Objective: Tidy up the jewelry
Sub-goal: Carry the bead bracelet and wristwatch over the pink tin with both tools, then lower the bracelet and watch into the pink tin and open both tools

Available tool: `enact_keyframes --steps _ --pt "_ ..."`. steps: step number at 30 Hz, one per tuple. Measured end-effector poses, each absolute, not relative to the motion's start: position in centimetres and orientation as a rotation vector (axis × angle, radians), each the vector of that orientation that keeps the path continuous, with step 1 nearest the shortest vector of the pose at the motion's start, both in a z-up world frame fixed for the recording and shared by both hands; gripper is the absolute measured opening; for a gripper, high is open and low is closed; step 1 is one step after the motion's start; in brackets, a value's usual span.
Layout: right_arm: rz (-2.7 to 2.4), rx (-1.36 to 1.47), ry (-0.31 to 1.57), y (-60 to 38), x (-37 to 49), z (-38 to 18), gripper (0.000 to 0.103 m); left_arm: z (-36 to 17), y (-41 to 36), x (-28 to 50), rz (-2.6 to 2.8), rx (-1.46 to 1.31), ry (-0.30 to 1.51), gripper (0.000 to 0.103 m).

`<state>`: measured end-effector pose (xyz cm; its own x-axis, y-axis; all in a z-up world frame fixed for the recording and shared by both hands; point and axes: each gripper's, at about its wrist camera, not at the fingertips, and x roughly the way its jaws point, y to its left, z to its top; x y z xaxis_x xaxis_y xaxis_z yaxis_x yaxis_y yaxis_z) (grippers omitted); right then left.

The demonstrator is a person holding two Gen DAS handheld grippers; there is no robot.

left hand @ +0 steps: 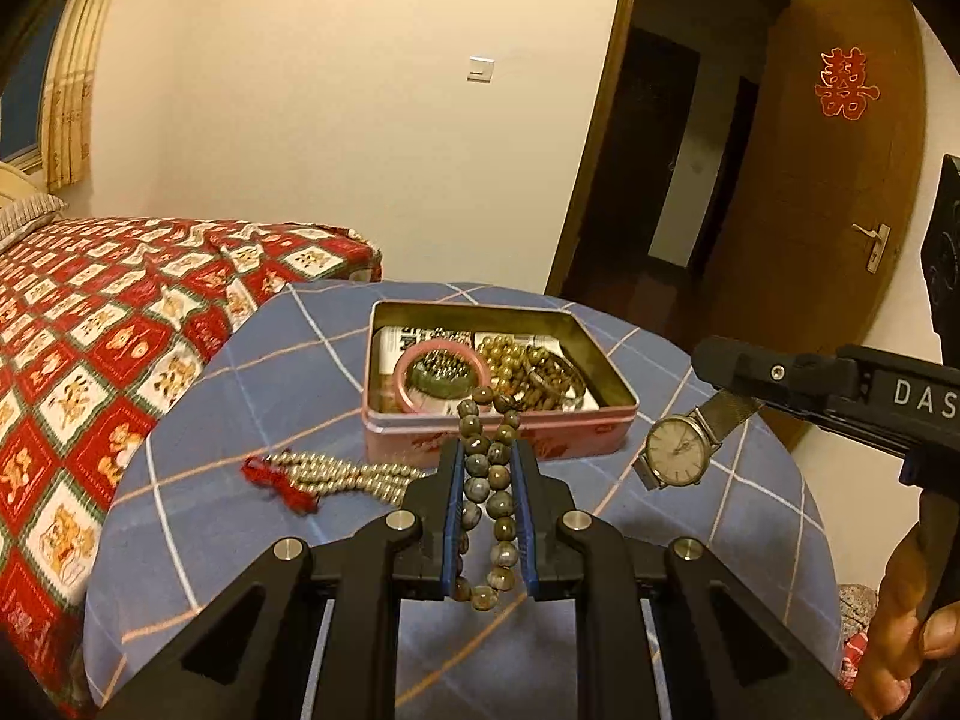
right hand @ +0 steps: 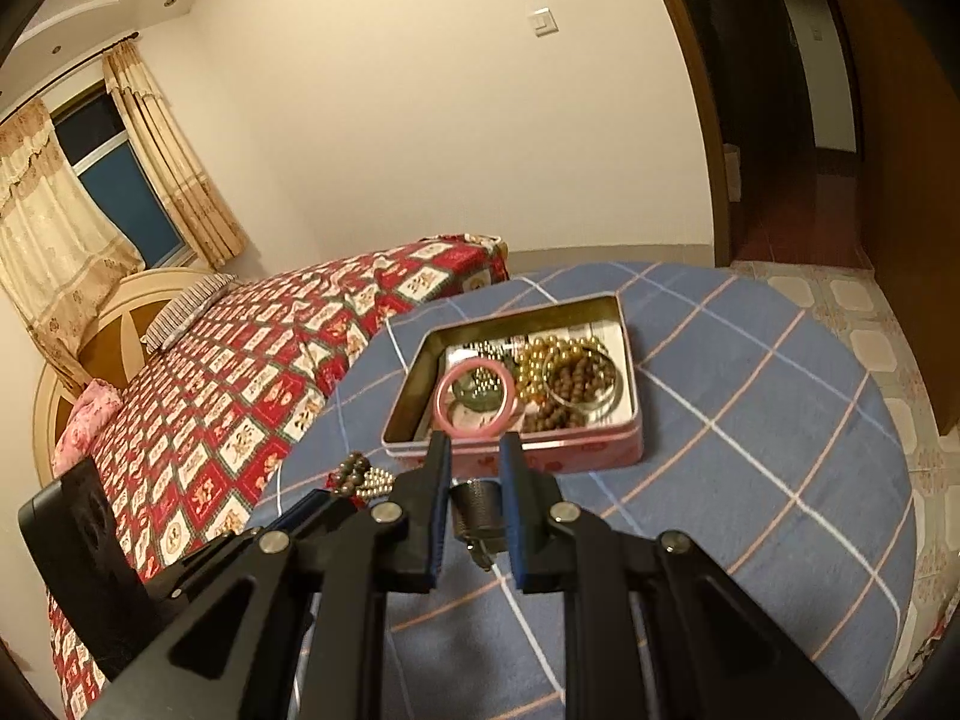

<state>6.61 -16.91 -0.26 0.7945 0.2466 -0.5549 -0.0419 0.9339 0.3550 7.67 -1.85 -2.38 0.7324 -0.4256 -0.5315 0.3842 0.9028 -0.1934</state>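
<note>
We see round table under blue plaid cloth (left hand: pixel 288 360); open pink rectangular metal tin (left hand: pixel 498 438) on it, bangles and beads inside. Left gripper (left hand: pixel 489 462) narrowly apart, clamped on grey-brown stone bead bracelet (left hand: pixel 489 498), lifted before tin. Right gripper (right hand: pixel 474 456) clamped on mesh band of silver round-faced wristwatch (left hand: pixel 675 450), dangling above cloth.

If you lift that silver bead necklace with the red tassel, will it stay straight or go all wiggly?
Probably wiggly: the silver bead necklace lies in loose, bunched strands on the blue checked tablecloth, so it should droop. Its small round beads might slide or roll a little if pushed.
</note>
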Motion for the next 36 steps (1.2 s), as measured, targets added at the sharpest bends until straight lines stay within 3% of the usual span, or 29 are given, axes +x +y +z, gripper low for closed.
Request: enact_keyframes --steps 25,36 --pt "0.164 0.35 0.587 -18.6 14.6 1.8 0.019 -0.9 -5.2 16.1 -0.477 -0.108 0.577 0.015" --pt "0.122 0.396 0.65 -20.4 19.9 -1.3 0.019 -2.4 -7.2 21.1 -0.451 -0.103 0.623 0.015"
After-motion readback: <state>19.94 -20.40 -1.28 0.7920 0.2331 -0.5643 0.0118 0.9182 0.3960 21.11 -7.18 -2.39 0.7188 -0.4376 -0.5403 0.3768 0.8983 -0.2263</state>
